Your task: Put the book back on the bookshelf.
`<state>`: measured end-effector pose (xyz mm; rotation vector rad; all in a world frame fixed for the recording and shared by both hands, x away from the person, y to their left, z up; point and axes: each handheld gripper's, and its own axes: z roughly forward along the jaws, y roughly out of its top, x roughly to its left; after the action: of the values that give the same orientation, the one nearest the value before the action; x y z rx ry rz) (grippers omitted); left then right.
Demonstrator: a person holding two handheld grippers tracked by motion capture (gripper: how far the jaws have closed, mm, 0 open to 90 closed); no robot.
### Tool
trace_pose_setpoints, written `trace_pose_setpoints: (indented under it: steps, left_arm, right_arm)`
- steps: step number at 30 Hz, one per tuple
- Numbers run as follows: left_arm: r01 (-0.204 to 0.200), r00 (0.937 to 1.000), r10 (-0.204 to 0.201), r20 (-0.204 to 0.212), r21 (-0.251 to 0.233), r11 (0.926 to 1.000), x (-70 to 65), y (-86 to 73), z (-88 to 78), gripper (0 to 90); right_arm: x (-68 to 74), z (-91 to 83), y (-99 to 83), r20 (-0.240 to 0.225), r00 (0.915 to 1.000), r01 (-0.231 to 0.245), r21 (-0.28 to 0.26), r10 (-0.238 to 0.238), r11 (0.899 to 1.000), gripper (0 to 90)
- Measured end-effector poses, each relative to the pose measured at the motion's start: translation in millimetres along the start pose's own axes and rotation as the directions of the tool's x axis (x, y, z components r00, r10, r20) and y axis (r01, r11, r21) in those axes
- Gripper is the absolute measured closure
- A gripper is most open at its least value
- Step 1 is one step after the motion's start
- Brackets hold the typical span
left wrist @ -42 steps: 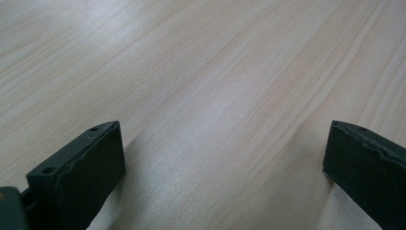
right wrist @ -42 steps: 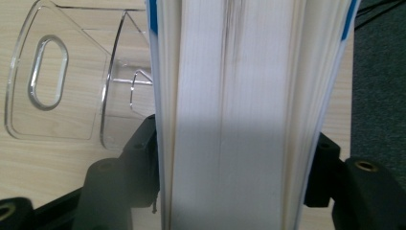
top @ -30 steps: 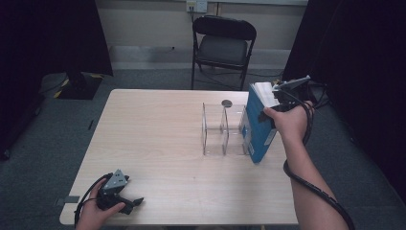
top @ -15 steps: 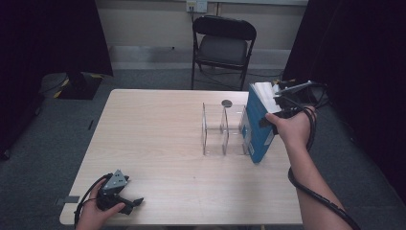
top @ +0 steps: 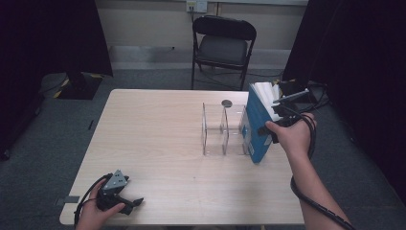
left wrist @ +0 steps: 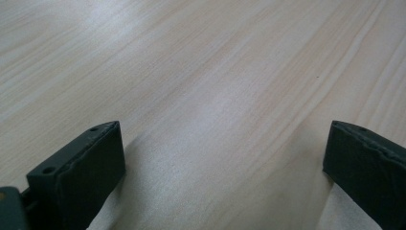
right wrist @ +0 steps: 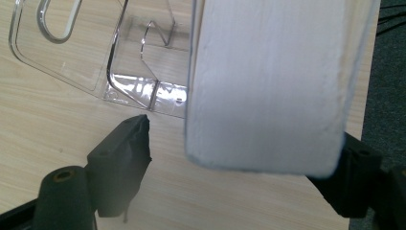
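Blue book (top: 257,125) stands on edge at 3 o'clock of clear rack (top: 224,130), right tongs (right wrist: 239,158) just opening, left pad clear of it; left tongs (left wrist: 220,172) apart, idle on worktop (top: 158,139). Risk: unsupported book topples off the edge

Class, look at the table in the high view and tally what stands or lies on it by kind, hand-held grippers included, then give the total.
Blue book: 1
Clear plastic rack: 1
Small dark round disc: 1
Grippers: 2, left gripper and right gripper
Total: 5
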<state>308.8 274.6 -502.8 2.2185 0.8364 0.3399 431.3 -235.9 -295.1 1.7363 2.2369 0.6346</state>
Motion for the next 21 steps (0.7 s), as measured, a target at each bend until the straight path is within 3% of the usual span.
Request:
trace_pose_setpoints:
  steps: [5,16,17,21]
  left_arm:
    - [0.000,1.0000,0.000,0.000,0.000,1.0000,-0.1,-0.1,-0.1,0.0]
    - [0.001,1.0000,-0.001,-0.004,-0.004,1.0000,-0.3,-0.2,0.3,0.0]
    - [0.001,1.0000,-0.001,-0.004,-0.003,1.0000,-0.3,-0.2,0.2,0.0]
    - [0.001,1.0000,-0.001,-0.004,-0.003,1.0000,-0.3,-0.2,0.3,0.0]
  right_arm:
    - [2.0,-0.6,-5.5,0.009,0.9995,0.029,0.001,-0.029,1.000,19.6]
    - [-3.4,-0.3,-19.2,-0.063,0.9970,0.043,-0.037,-0.045,0.998,16.2]
    - [-3.3,0.3,-21.3,-0.059,0.9980,0.022,-0.023,-0.024,0.999,16.7]
    - [-3.5,5.1,-28.0,-0.055,0.9975,0.043,-0.022,-0.044,0.999,17.0]
